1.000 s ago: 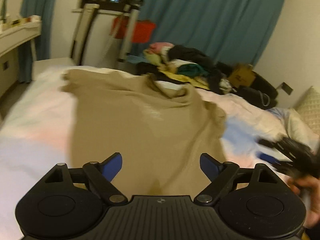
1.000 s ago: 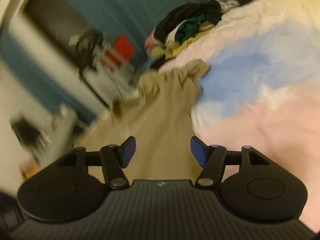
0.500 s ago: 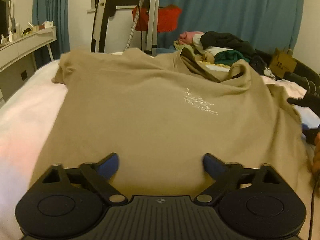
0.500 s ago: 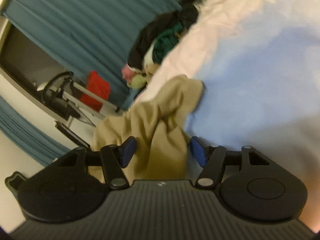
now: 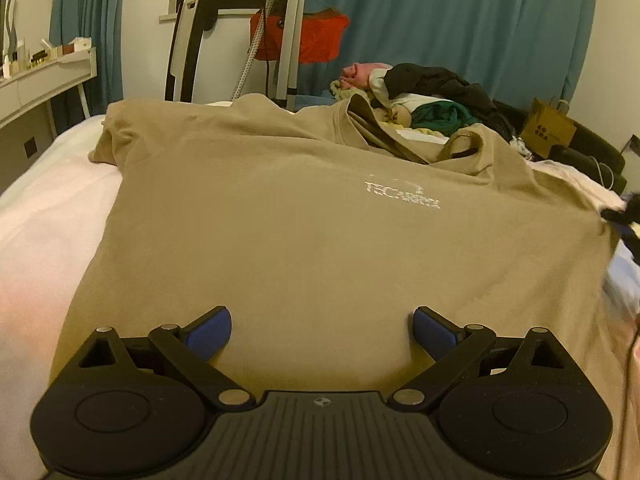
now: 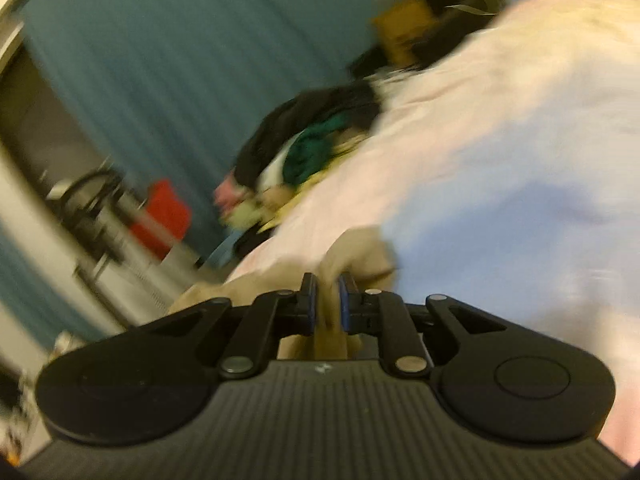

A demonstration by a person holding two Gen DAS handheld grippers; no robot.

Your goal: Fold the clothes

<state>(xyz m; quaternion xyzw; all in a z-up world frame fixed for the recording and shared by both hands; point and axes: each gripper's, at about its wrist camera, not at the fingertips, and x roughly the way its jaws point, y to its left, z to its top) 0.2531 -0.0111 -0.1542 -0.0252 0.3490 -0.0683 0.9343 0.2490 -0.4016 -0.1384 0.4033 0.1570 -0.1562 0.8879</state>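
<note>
Left wrist view: your left gripper (image 5: 322, 330) sits low over the tan T-shirt (image 5: 304, 240), jaws spread wide.

The blue pads (image 5: 210, 330) stand well apart with only shirt fabric lying flat beneath them, none pinched. The shirt is spread front-up on the bed (image 5: 44, 220), white lettering (image 5: 402, 196) toward the collar, far edge rumpled. Beyond it lie a heap of clothes (image 5: 424, 96), a tripod (image 5: 286, 36) and a teal curtain (image 5: 460, 16).
</note>
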